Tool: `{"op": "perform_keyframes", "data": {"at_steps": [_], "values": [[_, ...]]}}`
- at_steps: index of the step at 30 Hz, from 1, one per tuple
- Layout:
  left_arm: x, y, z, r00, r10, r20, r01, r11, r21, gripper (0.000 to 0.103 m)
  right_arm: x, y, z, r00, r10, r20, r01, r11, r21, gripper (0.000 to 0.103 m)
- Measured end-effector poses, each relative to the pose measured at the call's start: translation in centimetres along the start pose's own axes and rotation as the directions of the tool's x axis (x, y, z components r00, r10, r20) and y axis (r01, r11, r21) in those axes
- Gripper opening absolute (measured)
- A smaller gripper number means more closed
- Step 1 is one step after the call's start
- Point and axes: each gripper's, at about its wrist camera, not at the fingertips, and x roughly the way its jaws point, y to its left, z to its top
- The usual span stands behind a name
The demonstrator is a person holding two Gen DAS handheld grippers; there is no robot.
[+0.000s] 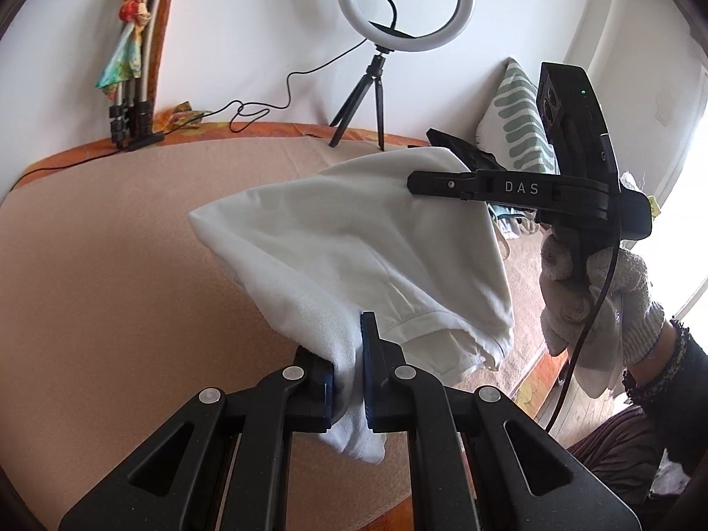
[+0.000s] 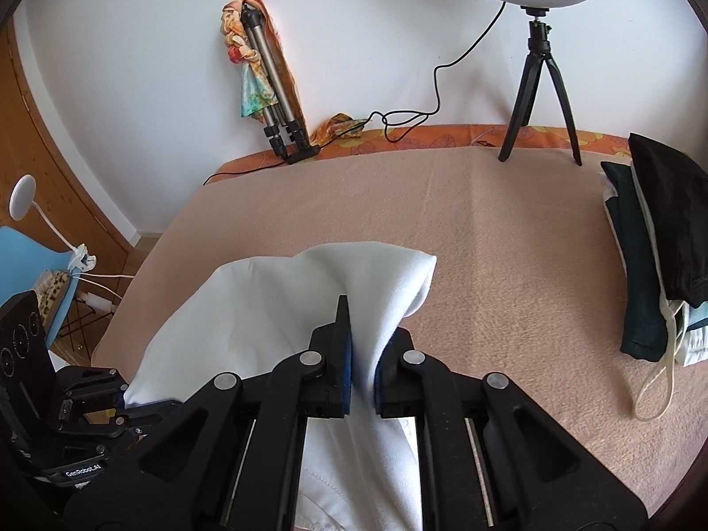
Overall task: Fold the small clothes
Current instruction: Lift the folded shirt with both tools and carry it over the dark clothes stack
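Note:
A white garment (image 1: pixel 354 243) hangs in the air over the peach blanket (image 1: pixel 110 265), stretched between both grippers. In the left wrist view my left gripper (image 1: pixel 347 345) is shut on a bunched lower edge of the cloth. To the right, a hand in a white glove (image 1: pixel 593 292) holds my right gripper (image 1: pixel 416 181), whose tip grips the garment's upper corner. The right wrist view shows my right gripper (image 2: pixel 369 323) shut on a fold of the white garment (image 2: pixel 265 309). My left gripper (image 2: pixel 119 402) sits at the lower left, its fingertips hidden by the cloth.
A stack of folded dark and light clothes (image 2: pixel 655 256) lies on the blanket's right side. A ring light on a small tripod (image 2: pixel 540 88) stands at the back. A folded tripod wrapped in a scarf (image 2: pixel 265 88) leans against the wall. A patterned cushion (image 1: pixel 517 119) is at the far right.

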Motion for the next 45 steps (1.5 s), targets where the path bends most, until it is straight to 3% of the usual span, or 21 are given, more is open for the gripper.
{"op": "perform_keyframes", "data": {"at_steps": [8, 16, 29, 35, 45], "values": [[3.2, -4.0, 3.2, 0.996, -0.087, 0.032, 0.084, 0.992, 0.093, 0.008, -5.3, -6.3, 1.7, 0.995, -0.072, 0.073, 0.068, 0.996, 0.057, 0.008], [7.3, -8.5, 6.9, 0.984, -0.167, 0.052, 0.157, 0.974, 0.166, 0.008, -10.1, -13.2, 4.0, 0.975, -0.180, 0.131, 0.168, 0.981, 0.100, 0.008], [14.5, -17.2, 13.2, 0.969, -0.216, 0.118, 0.175, 0.942, 0.285, 0.008, -15.2, -23.5, 8.7, 0.903, -0.383, 0.197, 0.359, 0.922, 0.143, 0.008], [18.7, -19.2, 15.5, 0.971, -0.207, 0.123, 0.165, 0.943, 0.289, 0.008, -14.3, -28.3, 11.2, 0.872, -0.447, 0.201, 0.422, 0.893, 0.157, 0.008], [23.8, -20.2, 15.8, 0.978, -0.190, 0.087, 0.159, 0.947, 0.279, 0.008, -9.8, -34.6, 13.1, 0.866, -0.475, 0.155, 0.454, 0.877, 0.157, 0.008]]}}
